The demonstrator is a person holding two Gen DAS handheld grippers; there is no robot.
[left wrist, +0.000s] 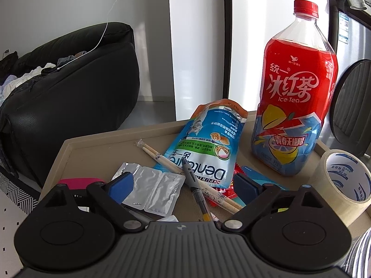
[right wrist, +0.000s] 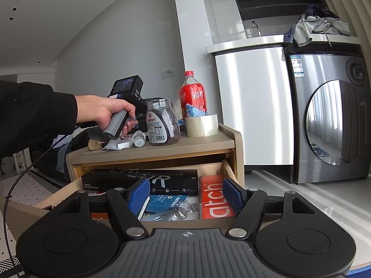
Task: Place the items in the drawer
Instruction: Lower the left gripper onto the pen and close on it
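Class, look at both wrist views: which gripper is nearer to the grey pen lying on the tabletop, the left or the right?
Left. The left gripper hovers open right over the grey pen on the tabletop. The right gripper is open lower down, in front of the open drawer.

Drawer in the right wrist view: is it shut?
No, the drawer is pulled out of the cabinet, showing a black box and an orange box inside.

Two wrist cams, one cabinet.
L cam sat close over beige cabinet top [left wrist: 97, 139]; R cam faced open drawer lower down; both caught red-capped ice tea bottle [left wrist: 299, 97] [right wrist: 193, 93].
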